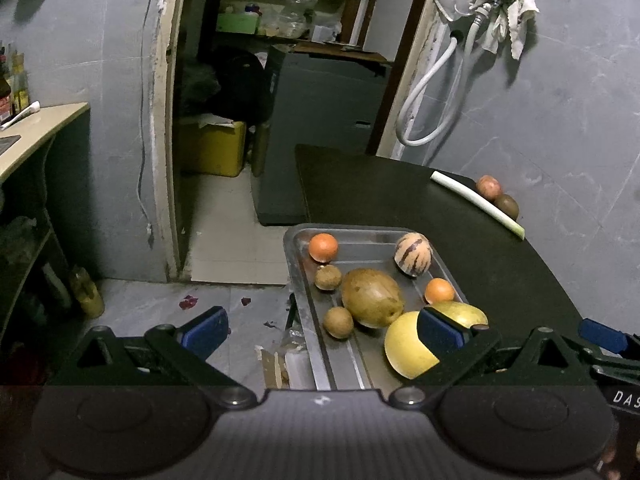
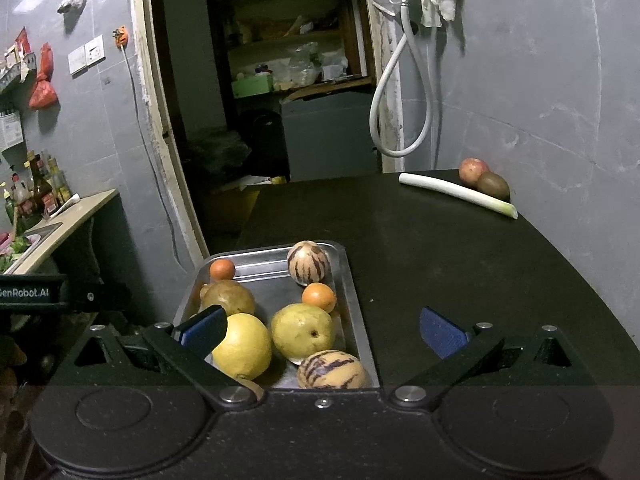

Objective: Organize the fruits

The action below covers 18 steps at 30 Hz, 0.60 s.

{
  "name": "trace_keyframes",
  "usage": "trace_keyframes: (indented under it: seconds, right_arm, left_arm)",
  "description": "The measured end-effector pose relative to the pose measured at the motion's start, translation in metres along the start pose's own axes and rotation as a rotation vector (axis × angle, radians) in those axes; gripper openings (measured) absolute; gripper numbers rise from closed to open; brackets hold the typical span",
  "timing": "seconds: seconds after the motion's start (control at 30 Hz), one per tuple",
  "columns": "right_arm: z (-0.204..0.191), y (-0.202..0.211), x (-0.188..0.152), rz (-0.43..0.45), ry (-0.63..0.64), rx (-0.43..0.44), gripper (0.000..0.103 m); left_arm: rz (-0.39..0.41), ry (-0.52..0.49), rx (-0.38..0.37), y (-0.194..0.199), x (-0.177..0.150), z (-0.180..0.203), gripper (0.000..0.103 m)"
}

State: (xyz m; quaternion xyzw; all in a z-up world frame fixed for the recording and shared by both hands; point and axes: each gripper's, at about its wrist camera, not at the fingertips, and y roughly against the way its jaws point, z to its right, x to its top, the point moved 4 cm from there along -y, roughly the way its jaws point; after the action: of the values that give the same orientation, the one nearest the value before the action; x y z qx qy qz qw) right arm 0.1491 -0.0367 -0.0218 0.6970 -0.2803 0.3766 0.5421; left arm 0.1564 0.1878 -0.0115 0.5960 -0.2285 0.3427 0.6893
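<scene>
both grippers, left and right, hang spread wide and empty near the tray at the table's left edge. the tray holds oranges, striped melons and yellow fruits. an apple and kiwi lie far back beside a leek.

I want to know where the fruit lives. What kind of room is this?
Probably a home kitchen or utility corner. A metal tray of fruit sits on a dark table, bottles crowd a counter by a sink, and a pantry shelf shows through the doorway.
</scene>
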Motion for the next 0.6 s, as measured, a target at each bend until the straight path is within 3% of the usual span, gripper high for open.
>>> trace_keyframes:
  seconds: [0.6]
  right_arm:
    - [0.025,0.020,-0.008,-0.025,0.016,0.046,0.102]
  left_arm:
    - [-0.013,0.028,0.044,0.018,-0.025,0.024,0.102]
